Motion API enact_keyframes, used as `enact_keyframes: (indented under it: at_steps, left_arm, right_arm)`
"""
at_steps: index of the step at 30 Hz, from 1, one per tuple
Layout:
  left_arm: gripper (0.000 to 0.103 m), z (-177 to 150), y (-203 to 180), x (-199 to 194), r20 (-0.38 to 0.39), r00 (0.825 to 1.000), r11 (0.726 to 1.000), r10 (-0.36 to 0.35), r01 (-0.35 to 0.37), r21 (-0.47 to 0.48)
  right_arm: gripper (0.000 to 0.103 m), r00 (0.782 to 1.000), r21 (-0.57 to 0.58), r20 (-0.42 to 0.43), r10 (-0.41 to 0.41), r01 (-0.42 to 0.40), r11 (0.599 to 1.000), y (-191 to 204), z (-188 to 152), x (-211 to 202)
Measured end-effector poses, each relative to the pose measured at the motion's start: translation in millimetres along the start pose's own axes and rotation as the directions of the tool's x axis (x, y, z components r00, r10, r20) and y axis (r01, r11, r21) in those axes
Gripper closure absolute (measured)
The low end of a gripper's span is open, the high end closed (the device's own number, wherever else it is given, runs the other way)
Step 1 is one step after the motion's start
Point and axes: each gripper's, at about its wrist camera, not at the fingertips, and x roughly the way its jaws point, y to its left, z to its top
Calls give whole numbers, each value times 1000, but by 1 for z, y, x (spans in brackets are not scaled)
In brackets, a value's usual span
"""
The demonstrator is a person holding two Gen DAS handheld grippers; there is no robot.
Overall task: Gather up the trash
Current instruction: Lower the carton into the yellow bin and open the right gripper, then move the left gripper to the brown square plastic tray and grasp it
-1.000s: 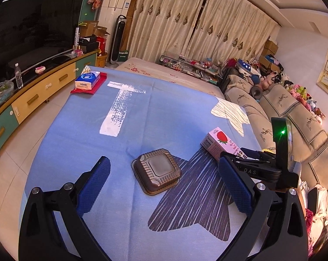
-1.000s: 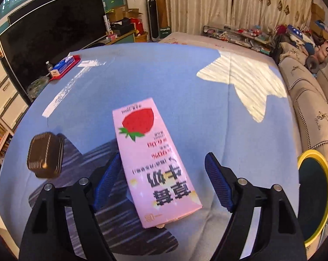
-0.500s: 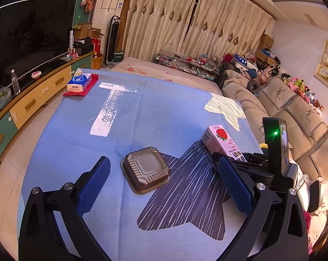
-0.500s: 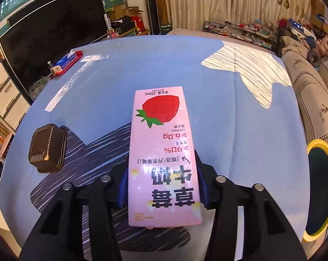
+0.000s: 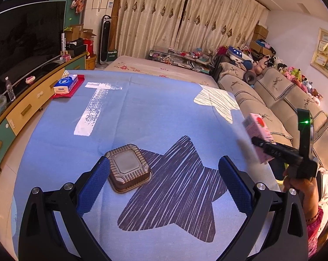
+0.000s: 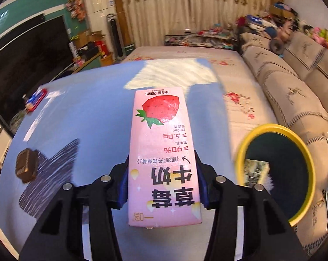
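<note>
Now the pink carton (image 6: 164,152) is clamped between the blue fingers (image 6: 123,187) of the right gripper (image 6: 164,182), whose jaws have just been closing onto it; the pads are pressed against its long sides near the lower end, and the strawberry end is pointed away from the camera, toward twelve o'clock. In the left wrist view the carton (image 5: 258,130) is seen lifted clear of the blue cloth of the desk (image 5: 142,117), at about three o'clock, past the desk's right edge. A yellow-rimmed bin (image 6: 303,143) is seen at about three o'clock of the carton in the right view, with a printed pack (image 6: 256,173) lying inside. The left gripper (image 5: 163,187) is held wide, nothing between its fingers (image 5: 94,187); a brown ribbed tray (image 5: 129,170) lies upside down on the cloth, just beside the left finger, at the edge of a dark star pattern. A tissue pack (image 5: 66,83) rests at the far left corner, toward ten o'clock.
</note>
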Motion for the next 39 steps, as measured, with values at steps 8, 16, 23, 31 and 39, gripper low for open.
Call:
enact_keyframes:
  at_steps: [8, 16, 23, 31, 39]
  left_arm:
    - [5, 2, -16, 9, -13, 1000, 1000, 15, -14, 22]
    - [5, 5, -29, 18, -31, 999, 999, 32, -31, 41]
    - [5, 8, -39, 20, -34, 998, 997, 49, -47, 59]
    - [5, 10, -47, 26, -46, 998, 996, 53, -50, 75]
    - [5, 8, -48, 29, -52, 996, 994, 71, -67, 81]
  right_arm:
    - [56, 987, 181, -7, -160, 158, 971, -119, -7, 1]
    - [56, 975, 245, -63, -215, 224, 943, -182, -15, 31]
    - [50, 974, 270, -86, -210, 225, 936, -194, -19, 52]
    - [36, 975, 272, -57, -216, 224, 936, -185, -25, 32]
    - [33, 983, 261, -12, -185, 182, 948, -165, -41, 2]
